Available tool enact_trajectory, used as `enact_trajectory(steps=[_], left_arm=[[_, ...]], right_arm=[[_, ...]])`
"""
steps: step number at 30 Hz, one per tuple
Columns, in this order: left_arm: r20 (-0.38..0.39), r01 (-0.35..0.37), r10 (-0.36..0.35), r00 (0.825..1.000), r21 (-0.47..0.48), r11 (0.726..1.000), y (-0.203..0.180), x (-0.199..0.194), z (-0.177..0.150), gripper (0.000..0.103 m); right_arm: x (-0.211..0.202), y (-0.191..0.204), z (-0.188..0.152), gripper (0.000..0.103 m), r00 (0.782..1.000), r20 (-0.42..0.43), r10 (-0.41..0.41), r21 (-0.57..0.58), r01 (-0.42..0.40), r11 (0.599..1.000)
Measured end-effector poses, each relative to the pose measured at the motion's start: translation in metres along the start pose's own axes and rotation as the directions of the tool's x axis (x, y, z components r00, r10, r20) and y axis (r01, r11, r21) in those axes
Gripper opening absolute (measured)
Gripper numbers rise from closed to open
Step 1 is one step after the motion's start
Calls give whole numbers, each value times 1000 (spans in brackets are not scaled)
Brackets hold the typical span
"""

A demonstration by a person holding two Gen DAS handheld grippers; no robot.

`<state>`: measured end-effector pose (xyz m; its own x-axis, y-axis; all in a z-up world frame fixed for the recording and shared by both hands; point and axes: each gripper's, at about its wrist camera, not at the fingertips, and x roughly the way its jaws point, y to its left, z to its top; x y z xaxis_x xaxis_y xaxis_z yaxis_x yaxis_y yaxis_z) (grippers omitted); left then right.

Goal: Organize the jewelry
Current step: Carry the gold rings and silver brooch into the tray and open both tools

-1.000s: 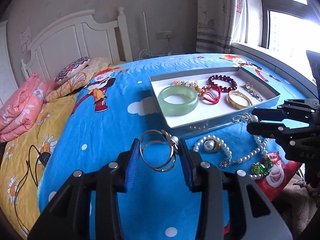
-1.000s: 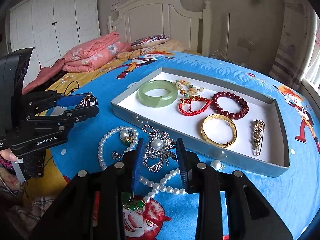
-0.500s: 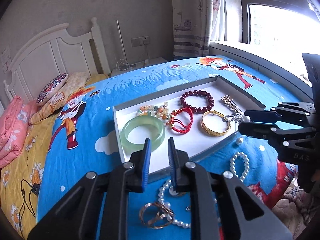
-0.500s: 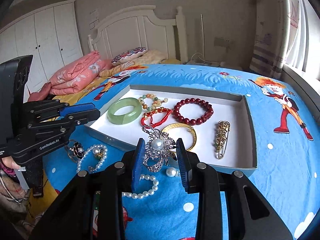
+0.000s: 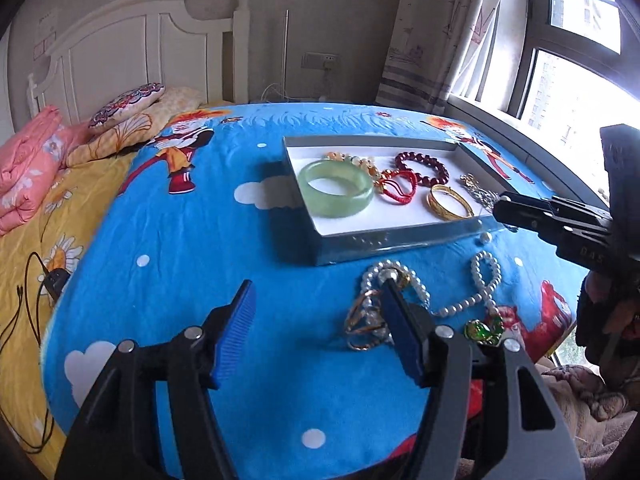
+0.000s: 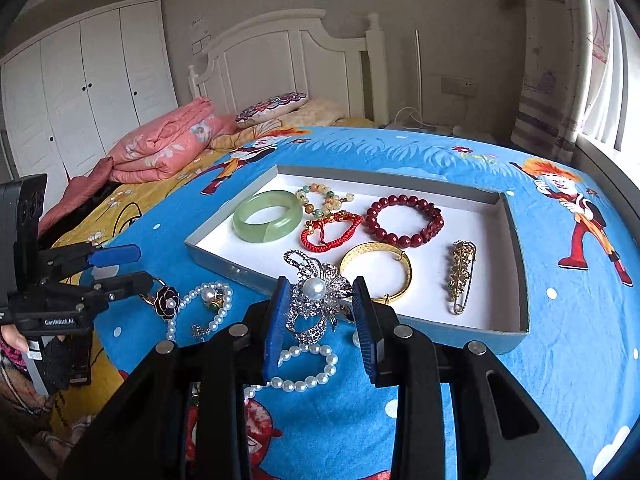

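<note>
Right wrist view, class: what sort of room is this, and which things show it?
Most likely a bedroom: a white headboard, a wardrobe and a folded quilt on the bed.

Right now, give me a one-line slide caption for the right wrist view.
Right gripper carries a pearl-centred silver brooch toward the jewelry tray of bracelets.

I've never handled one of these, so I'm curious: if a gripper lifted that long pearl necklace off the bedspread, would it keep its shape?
Probably not. The pearl necklace lies in loose loops on the blue bedspread, so it looks floppy and would likely dangle from one pinch point. The round, glossy beads may slip between flat pads. If pushed, it would probably bunch up, not slide whole.
</note>
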<state>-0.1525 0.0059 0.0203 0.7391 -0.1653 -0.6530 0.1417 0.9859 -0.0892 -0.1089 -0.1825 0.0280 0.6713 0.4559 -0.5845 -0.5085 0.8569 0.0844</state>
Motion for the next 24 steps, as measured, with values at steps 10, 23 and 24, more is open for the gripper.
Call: enact_trajectory(steps=[10,23,24], left_arm=[[-41,-24,28,999,89,996,-31,32,-17,35],[75,19,-30,997,146,989,-45,4,35,35],[78,19,-32,996,161,987,-50,7,42,35]], right_arm=[[3,-1,-3,31,1000,-11,1,4,-1,1000],[-3,-17,2,31,999,27,-28,42,27,999],[-2,-20,3,31,999,25,-37,50,36,998]])
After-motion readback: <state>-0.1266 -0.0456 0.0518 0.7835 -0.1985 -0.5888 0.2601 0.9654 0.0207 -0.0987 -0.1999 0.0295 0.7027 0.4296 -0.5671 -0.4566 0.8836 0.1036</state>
